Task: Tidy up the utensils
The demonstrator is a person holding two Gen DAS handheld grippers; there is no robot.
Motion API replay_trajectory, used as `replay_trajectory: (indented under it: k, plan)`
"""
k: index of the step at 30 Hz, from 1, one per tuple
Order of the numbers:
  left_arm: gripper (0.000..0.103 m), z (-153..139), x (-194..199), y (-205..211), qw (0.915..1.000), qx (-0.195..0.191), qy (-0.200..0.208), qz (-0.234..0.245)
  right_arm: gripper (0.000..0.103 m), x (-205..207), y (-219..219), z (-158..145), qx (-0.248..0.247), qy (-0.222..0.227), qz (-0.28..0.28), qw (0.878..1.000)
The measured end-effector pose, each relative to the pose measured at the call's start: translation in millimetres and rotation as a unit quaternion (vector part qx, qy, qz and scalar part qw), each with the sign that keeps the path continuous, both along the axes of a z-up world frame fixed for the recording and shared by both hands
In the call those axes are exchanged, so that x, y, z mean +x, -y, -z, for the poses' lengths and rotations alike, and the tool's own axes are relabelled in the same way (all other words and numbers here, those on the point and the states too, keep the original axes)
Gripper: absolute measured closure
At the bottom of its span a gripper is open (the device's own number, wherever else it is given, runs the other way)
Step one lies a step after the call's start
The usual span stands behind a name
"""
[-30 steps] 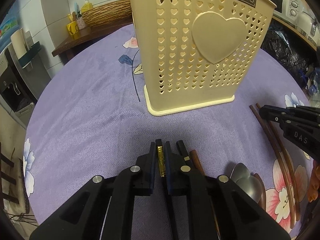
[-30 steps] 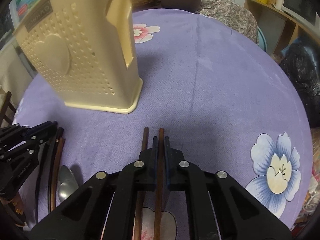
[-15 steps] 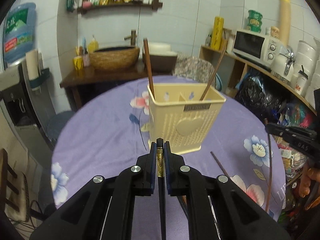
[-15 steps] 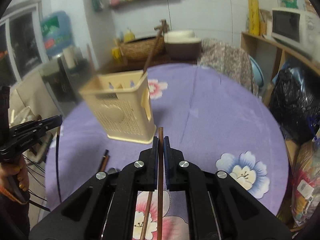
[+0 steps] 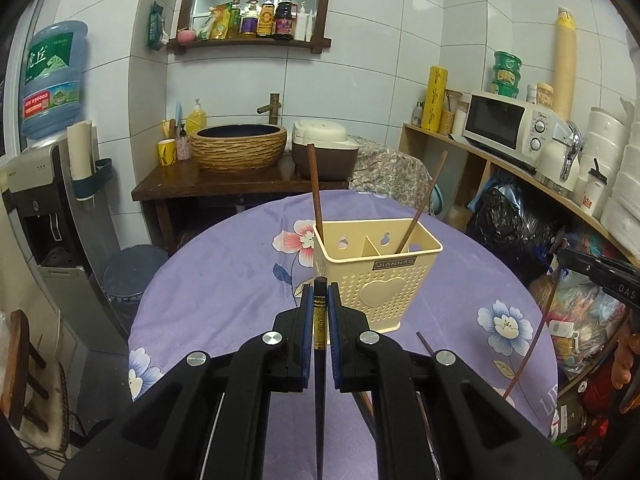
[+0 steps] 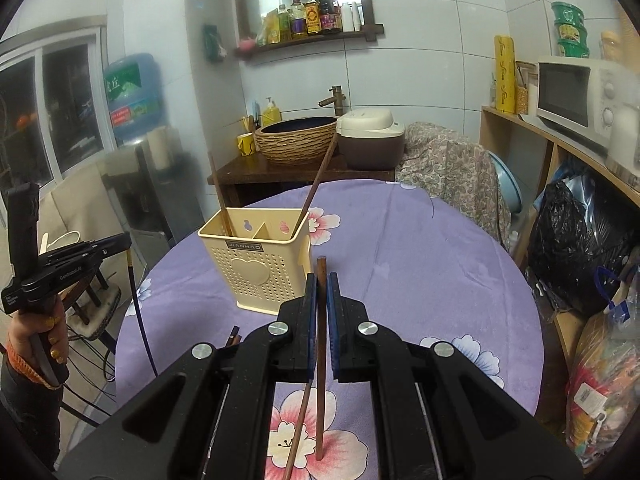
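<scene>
Chopsticks now hang lifted off the counter (image 5: 224,280): left hand-held gripper (image 5: 320,300) pinches a black chopstick (image 5: 319,368), right hand-held gripper (image 6: 321,292) a brown chopstick (image 6: 320,360). Both probably go next into the far cream holder (image 5: 380,276).

Cream heart-perforated utensil holder (image 5: 380,280) on purple floral tablecloth (image 5: 224,280).

a lived-in home kitchen: white tiled walls, a microwave (image 5: 505,126) on open wooden shelving, a rice cooker (image 5: 324,148) beside a basin sink (image 5: 239,146), sauce bottles (image 5: 266,20) on a wall shelf, a water dispenser (image 5: 44,184), and a flowered purple tablecloth (image 5: 224,280).
</scene>
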State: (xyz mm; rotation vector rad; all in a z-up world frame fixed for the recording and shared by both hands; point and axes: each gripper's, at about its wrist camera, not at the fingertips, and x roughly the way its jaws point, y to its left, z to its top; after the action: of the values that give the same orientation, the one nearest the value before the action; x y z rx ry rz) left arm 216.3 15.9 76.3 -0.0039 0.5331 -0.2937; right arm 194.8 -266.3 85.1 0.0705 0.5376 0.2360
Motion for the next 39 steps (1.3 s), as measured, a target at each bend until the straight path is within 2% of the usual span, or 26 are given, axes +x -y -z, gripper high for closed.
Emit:
replay_trajectory:
  k: [9, 13, 17, 20, 23, 26, 29, 35, 39]
  plan:
    - [0.095, -28.2, -4.3, -2.0, 0.9996, 0.001, 0.028, 0.008, 0.097, 5.3, -3.3, -20.3, 0.004, 0.014, -0.013, 1.0]
    - [0.095, -67.1, 4.3, 1.5, 0.9985, 0.002, 0.052, 0.015, 0.097, 17.9, -11.2, -63.1, 0.01, 0.041, -0.031, 0.999]
    - [0.095, -132.4, 16.6, 11.2, 0.9962, -0.003, 0.083, 0.027, 0.097, 38.2, -21.3, -125.0, 0.017, 0.07, -0.04, 0.997]
    - [0.095, -168.7, 27.2, 18.1, 0.9943, -0.011, 0.104, 0.021, 0.097, 53.7, -32.7, -168.4, 0.01, 0.101, -0.031, 0.994]
    - [0.095, -187.3, 43.7, 27.8, 0.9938, -0.018, 0.109, 0.012, 0.097, 71.9, -40.2, -190.7, 0.015, 0.108, -0.023, 0.994]
    - [0.095, -183.4, 60.8, 34.1, 0.9947, -0.017, 0.102, 0.001, 0.097, 88.6, -42.3, -194.1, 0.018, 0.106, -0.01, 0.994]
    - [0.095, -166.2, 73.5, 37.0, 0.9954, -0.012, 0.094, -0.011, 0.097, 104.2, -44.1, -178.1, 0.021, 0.093, -0.006, 0.995]
    - [0.095, -109.0, 101.2, 37.2, 0.9986, -0.021, 0.043, -0.024, 0.097, 131.4, -52.7, -110.9, 0.019, 0.049, -0.006, 0.999]
    - [0.095, -67.6, 110.3, 37.6, 0.9996, -0.01, 0.006, -0.025, 0.097, 140.2, -57.0, -71.8, 0.005, 0.025, -0.002, 1.0]
